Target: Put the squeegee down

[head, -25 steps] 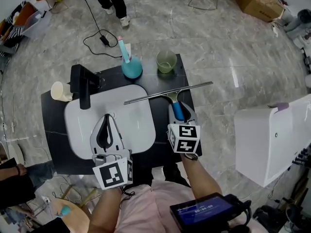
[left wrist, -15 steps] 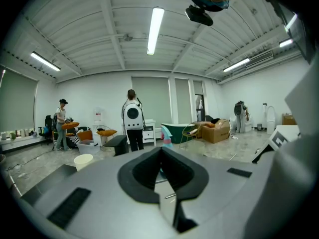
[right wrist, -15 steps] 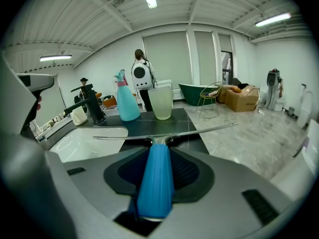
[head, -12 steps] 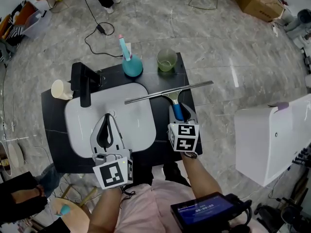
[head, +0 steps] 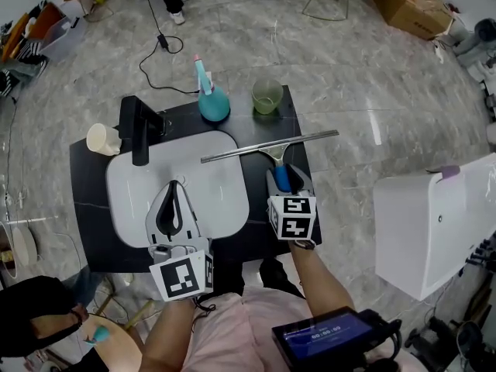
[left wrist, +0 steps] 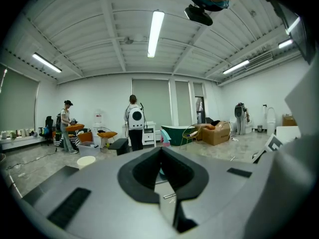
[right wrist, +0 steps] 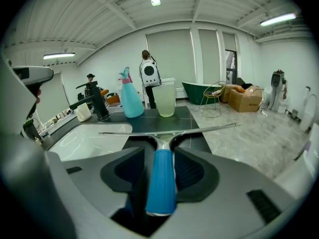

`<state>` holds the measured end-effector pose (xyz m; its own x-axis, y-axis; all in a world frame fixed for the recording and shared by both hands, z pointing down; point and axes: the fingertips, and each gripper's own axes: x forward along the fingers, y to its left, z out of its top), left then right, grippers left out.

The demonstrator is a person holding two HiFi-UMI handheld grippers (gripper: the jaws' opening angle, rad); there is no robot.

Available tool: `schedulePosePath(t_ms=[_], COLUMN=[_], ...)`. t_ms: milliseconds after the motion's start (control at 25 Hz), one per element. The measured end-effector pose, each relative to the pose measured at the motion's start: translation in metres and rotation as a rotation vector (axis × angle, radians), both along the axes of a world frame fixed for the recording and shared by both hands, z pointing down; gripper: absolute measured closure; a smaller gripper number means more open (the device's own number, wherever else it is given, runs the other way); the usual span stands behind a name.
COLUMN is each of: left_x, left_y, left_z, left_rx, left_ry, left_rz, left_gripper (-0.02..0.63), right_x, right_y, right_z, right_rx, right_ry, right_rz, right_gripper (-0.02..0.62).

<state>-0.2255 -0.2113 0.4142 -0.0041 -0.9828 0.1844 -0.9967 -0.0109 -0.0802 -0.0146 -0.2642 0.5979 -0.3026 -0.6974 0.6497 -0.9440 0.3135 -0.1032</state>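
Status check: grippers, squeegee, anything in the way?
Left gripper shut, empty, over sink. Right gripper shut on squeegee handle, blade across sink edge and counter. Cup and spray bottle stand clear beyond.

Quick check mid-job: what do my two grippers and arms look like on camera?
The left gripper and right gripper are light grey shells with black jaw pads. Each carries a white cube printed with black square markers. The forearms have no sleeves; the clothing below is pale pink.

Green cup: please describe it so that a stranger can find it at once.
Find the black counter with the white sink. At its far edge, just right of the blue bottle, stands the green cup. It alone is see-through pale green; the other cup, far left, is cream.
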Motion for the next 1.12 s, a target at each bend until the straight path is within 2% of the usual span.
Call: schedulePosePath(t_ms=[160, 360, 520, 680, 840, 1120], left_x=[0.003, 0.009, 0.022, 0.042, 0.051, 0.059], left_y=[0.006, 0.014, 0.013, 0.011, 0.019, 0.026], left_z=[-0.014, -0.056, -0.099, -0.136, -0.15, -0.159], left_rx=[0.039, 0.138, 0.222, 0.28, 0.312, 0.331], left_ry=[0.011, 0.017, 0.006, -0.004, -0.005, 0.0], left_rz=[0.001, 0.014, 0.026, 0.045, 0.059, 0.068], left_gripper=[0.597, 0.597, 0.597, 0.597, 0.597, 0.597], right_x=[-0.007, -0.024, -0.027, -0.019, -0.022, -0.017], right_y=[0.006, 0.014, 0.018, 0.023, 0.036, 0.043], right_z=[-0.028, -0.105, -0.178, -0.237, -0.263, -0.278], right_rx=[0.062, 0.23, 0.372, 0.483, 0.54, 0.588], right_ry=[-0.022, -0.085, -0.126, -0.128, -0.135, -0.129], right_rz=[-0.021, -0.068, -0.11, -0.134, -0.162, -0.171], right_gripper=[0.404, 0.45, 0.5, 0.586, 0.595, 0.598])
